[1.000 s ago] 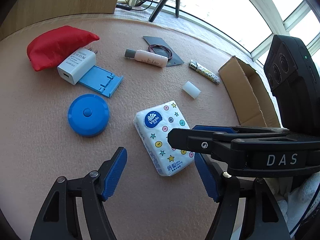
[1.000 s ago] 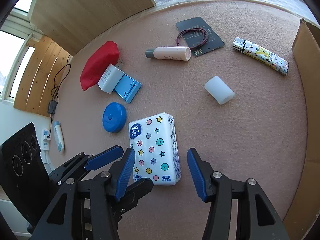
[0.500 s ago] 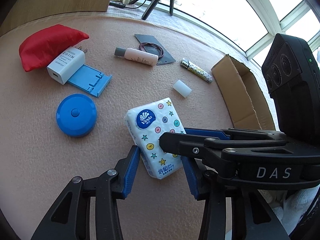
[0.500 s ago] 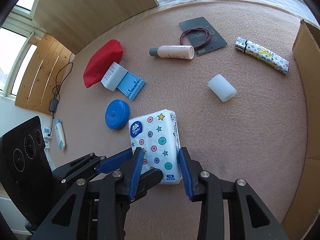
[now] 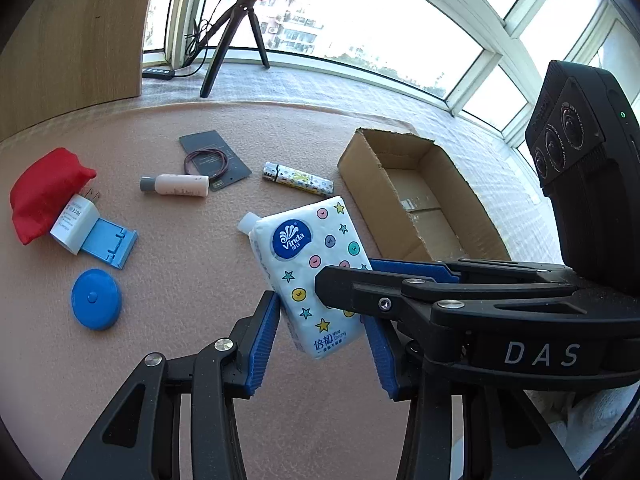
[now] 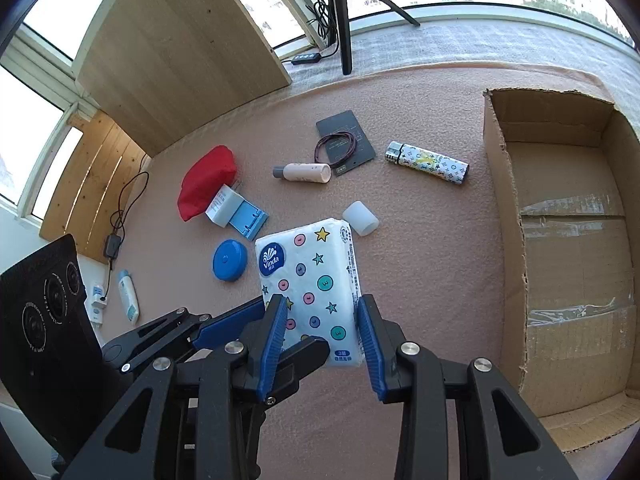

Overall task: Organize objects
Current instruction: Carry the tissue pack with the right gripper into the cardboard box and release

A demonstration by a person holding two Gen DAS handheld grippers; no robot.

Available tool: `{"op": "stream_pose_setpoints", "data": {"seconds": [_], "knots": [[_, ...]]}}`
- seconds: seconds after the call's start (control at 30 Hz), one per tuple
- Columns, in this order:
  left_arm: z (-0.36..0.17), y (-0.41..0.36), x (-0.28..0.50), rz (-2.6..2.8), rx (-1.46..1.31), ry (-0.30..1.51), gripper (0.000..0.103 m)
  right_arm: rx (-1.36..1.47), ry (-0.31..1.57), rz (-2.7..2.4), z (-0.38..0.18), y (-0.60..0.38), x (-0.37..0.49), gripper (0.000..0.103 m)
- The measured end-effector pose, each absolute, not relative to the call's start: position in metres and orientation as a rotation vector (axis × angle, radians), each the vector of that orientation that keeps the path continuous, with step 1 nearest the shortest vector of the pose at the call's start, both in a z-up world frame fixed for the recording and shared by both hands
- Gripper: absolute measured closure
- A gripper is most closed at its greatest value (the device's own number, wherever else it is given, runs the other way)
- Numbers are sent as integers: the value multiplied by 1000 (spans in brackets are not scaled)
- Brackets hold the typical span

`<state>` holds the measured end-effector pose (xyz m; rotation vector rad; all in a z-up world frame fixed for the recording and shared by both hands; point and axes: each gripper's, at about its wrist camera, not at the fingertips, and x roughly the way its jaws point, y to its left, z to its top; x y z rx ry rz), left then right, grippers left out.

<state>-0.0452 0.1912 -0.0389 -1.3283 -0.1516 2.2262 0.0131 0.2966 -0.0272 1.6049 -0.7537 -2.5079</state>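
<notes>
Tissue pack (image 6: pixel 310 276) now off carpet (image 6: pixel 420 248)

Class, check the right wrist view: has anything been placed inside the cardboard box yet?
No: the cardboard box shows only its bare taped floor, nothing inside.

Left hand-held gripper (image 5: pixel 322 336) clamping tissue pack (image 5: pixel 310 276), cardboard box (image 5: pixel 416 196) beyond

A pink felt-covered table (image 6: pixel 420 248) carries a cardboard box (image 6: pixel 568 240), lighter (image 6: pixel 427 163), bottle (image 6: pixel 302 172) and red pouch (image 6: pixel 204 184).
</notes>
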Motion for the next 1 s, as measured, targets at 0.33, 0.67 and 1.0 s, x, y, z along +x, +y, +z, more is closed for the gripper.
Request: {"op": "stream_pose_setpoints", "data": {"seconds": [0.33, 0.67, 1.0], "knots": [[-10, 279, -30, 2140, -1225, -75, 56, 1563, -837, -2661, -1, 364, 63, 69], [-14, 341, -20, 2058, -1222, -26, 56, 1585, -941, -2706, -9, 408, 92, 69], [-19, 356, -19, 2052, -1235, 11, 51, 1587, -941, -2741, -12, 420, 102, 69]]}}
